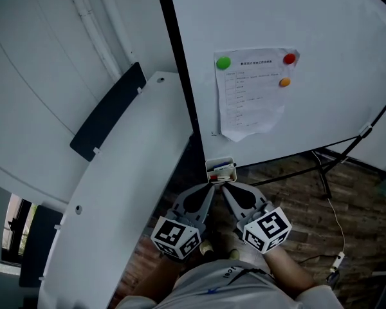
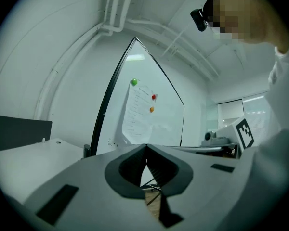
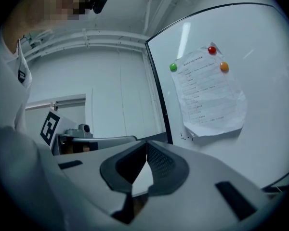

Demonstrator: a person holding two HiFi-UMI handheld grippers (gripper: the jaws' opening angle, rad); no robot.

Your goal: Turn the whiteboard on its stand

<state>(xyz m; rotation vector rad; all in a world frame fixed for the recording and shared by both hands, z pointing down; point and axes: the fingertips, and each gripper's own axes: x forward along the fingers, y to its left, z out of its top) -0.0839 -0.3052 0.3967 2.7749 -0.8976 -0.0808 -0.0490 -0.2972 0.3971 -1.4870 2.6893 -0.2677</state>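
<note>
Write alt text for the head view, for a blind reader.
Seen from above, the left gripper and right gripper, jaws shut, point side by side at a small tray at the lower corner of the whiteboard. A sheet is pinned to the board by magnets; a white desk stands at left.

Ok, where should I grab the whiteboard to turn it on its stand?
Take the whiteboard by its black side edge, coming from the left with jaws straddling it: the face is flat with nothing to pinch, while that thin edge is exposed.
</note>
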